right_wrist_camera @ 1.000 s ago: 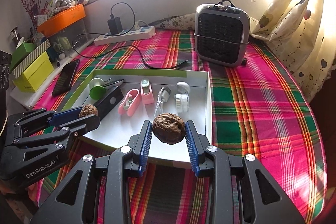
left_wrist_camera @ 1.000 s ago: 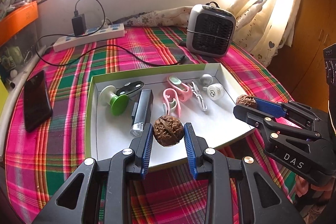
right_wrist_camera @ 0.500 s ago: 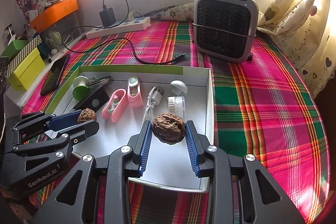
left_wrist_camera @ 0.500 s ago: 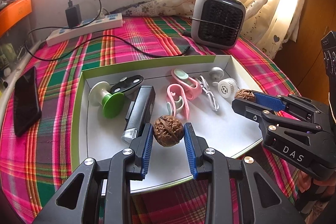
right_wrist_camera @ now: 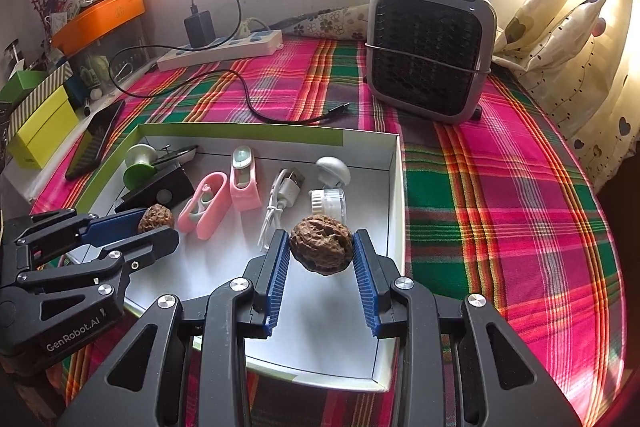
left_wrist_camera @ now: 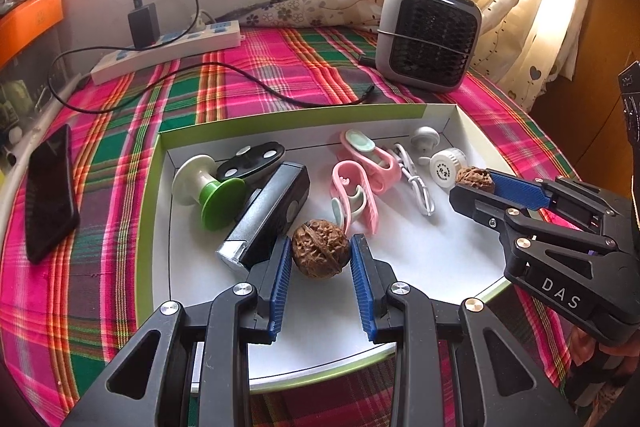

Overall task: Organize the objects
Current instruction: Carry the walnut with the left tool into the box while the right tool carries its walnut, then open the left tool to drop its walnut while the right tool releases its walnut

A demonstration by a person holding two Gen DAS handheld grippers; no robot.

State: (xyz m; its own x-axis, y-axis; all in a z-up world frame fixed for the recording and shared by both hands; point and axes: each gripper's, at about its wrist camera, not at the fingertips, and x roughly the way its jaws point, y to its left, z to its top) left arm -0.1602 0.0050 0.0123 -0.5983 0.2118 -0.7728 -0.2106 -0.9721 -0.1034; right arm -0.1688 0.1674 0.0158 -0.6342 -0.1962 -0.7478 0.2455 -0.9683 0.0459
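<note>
My left gripper [left_wrist_camera: 320, 247] is shut on a brown walnut [left_wrist_camera: 319, 249] above the near middle of a white tray with a green rim [left_wrist_camera: 154, 227]. My right gripper [right_wrist_camera: 322, 245] is shut on a second walnut [right_wrist_camera: 322, 245] above the tray's near right part [right_wrist_camera: 394, 187]. Each gripper shows in the other's view, the right gripper [left_wrist_camera: 472, 183] with its walnut [left_wrist_camera: 474, 179] and the left gripper [right_wrist_camera: 158, 223] with its walnut [right_wrist_camera: 156, 219]. Inside the tray lie a green and white spool [left_wrist_camera: 204, 187], a black box [left_wrist_camera: 272, 211], two pink clips [left_wrist_camera: 360, 183], a white cable [left_wrist_camera: 416, 183] and a small white jar [left_wrist_camera: 446, 167].
The tray sits on a pink and green plaid cloth [right_wrist_camera: 500, 187]. A grey fan heater [right_wrist_camera: 428, 47] stands behind it. A power strip with a black charger [left_wrist_camera: 168, 43] and its cable run along the back. A black phone [left_wrist_camera: 48, 195] lies left of the tray.
Both grippers have come forward and lower over the tray with their walnuts still held. The tray's contents lie where they were.
</note>
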